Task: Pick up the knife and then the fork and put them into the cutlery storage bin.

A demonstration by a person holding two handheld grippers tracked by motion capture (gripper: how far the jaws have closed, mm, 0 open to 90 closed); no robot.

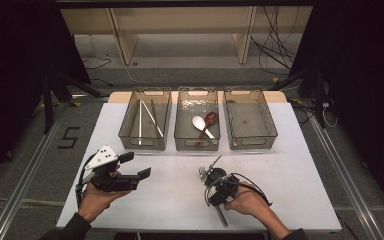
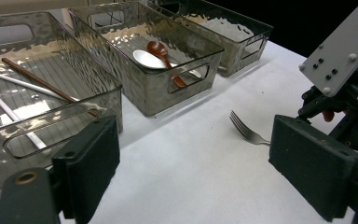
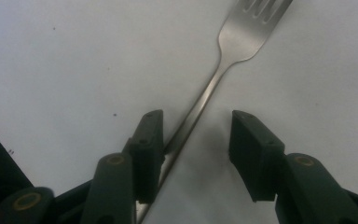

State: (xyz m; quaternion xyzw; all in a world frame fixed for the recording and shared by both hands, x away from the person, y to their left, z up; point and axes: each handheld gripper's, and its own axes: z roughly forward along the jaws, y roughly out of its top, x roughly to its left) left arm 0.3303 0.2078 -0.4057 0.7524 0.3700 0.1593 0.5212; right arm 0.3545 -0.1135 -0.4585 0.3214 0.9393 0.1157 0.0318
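A metal fork [image 1: 221,216] lies on the white table [image 1: 175,200] near its front edge, tines pointing away from me. My right gripper [image 1: 211,176] is down over it, open. In the right gripper view the fork [image 3: 242,42] runs diagonally and its handle passes between the jaws of that gripper [image 3: 196,144], close against the left one. My left gripper [image 1: 136,165] is held open at the front left with nothing in it. The left gripper view looks past its wide-apart jaws [image 2: 191,163] at the fork's tines [image 2: 244,130] and the right gripper [image 2: 345,102].
Three clear bins stand in a row at the back. The left bin [image 1: 145,142] holds white and brown chopsticks [image 1: 147,117]. A white spoon [image 1: 199,123] and a brown spoon [image 1: 209,120] lie in the middle bin [image 1: 196,144]. The right bin [image 1: 252,140] has nothing in it.
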